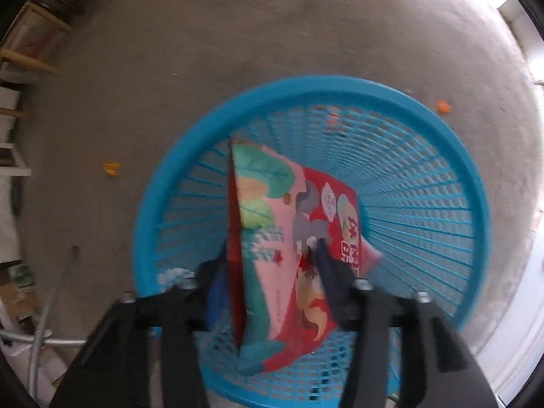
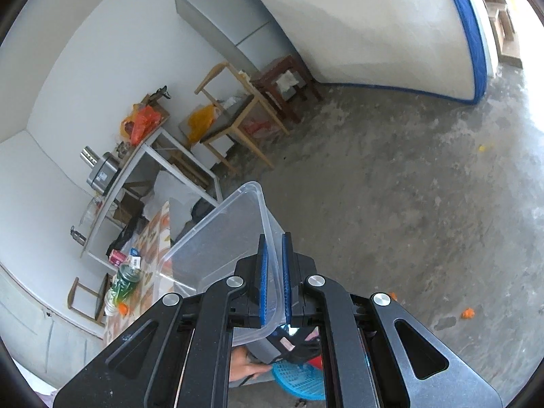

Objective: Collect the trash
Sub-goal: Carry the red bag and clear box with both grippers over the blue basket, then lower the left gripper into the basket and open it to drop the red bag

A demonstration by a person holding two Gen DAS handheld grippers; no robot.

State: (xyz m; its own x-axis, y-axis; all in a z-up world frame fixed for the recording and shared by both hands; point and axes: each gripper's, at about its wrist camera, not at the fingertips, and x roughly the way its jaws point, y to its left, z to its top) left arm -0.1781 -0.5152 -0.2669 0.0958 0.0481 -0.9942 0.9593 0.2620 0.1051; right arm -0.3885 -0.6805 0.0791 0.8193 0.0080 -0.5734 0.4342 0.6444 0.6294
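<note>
Now, wrapper: a red, pink and green printed snack packet (image 1: 289,238) hangs upright inside the mouth of the blue mesh basket (image 1: 425,129), its lower end near the basket's near wall.
Left gripper: the left gripper (image 1: 272,258) points down into the basket with its jaws standing apart on either side of the packet; motion blur hides whether the pads touch it, but they do not look pressed on it.
Handling: it is probably very light, thin and crinkly, with a slick film surface; a pinch across a flat edge or seam should hold best, since the middle may buckle.
Right gripper: the right gripper (image 2: 274,278) is clamped on the rim of a clear plastic tub (image 2: 217,238), held up and tilted.
Floor scraps: small orange bits (image 1: 443,106) lie on the concrete floor (image 1: 238,34), well apart from the basket; another (image 1: 112,169) sits on its other side.
Surroundings: wooden chairs (image 2: 234,115), a cluttered white table (image 2: 170,156) and a grey fridge (image 2: 224,23) stand along the wall.
Obstacles: nothing seems to block the basket opening; the tub hangs above it, seen from the right wrist.
</note>
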